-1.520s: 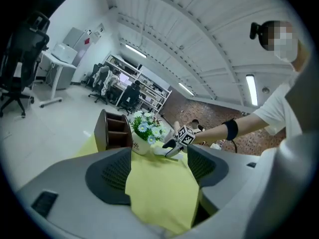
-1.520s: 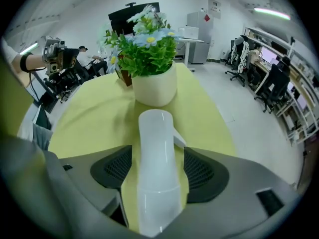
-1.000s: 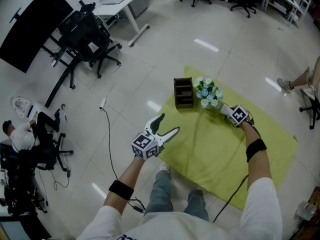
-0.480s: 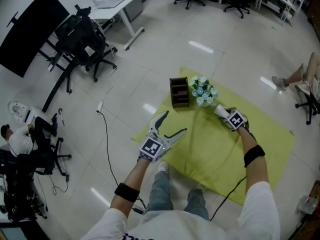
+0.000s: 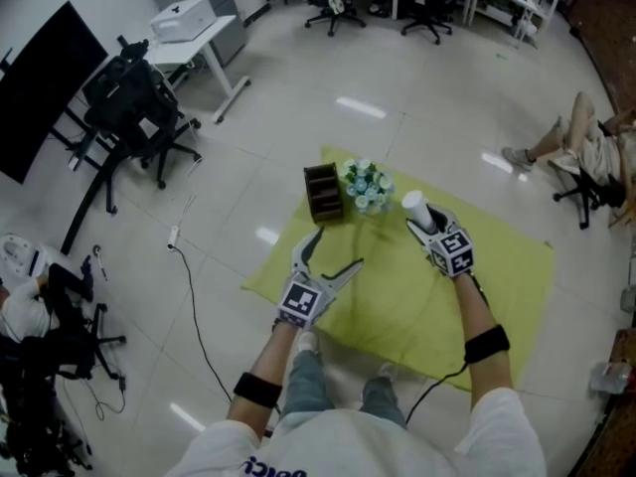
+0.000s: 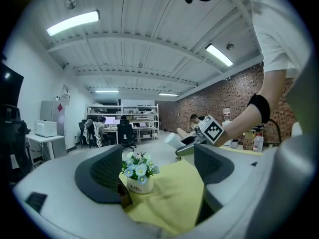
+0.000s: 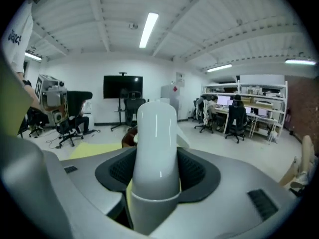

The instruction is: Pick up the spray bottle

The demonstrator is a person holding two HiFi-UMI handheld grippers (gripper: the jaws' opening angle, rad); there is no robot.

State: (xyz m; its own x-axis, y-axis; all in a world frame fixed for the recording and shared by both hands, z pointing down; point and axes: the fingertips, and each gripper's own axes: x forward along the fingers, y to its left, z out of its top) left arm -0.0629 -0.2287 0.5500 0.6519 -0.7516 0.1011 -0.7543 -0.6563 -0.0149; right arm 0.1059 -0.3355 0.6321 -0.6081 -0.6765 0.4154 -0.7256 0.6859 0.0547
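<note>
The white spray bottle [image 7: 156, 148] stands between the jaws of my right gripper [image 7: 157, 171], which is shut on its body. From the head view the spray bottle [image 5: 415, 208] is held above the yellow-green cloth [image 5: 497, 266] in my right gripper [image 5: 429, 229], just right of the flower pot [image 5: 366, 187]. My left gripper [image 5: 331, 257] hangs open and empty over the cloth's left part. In the left gripper view, its open jaws frame the flower pot [image 6: 138, 176] and the lifted spray bottle [image 6: 173, 140].
A dark wooden organiser [image 5: 322, 193] stands beside the flower pot at the cloth's far corner. Office chairs [image 5: 129, 107] and a white desk [image 5: 189, 38] stand to the left, with a cable [image 5: 194, 306] trailing over the floor. A seated person [image 5: 581, 152] is at the right.
My right gripper has lifted the spray bottle away from the flower pot and drawn it nearer. The left gripper stayed open and drifted slightly towards the cloth's middle.
</note>
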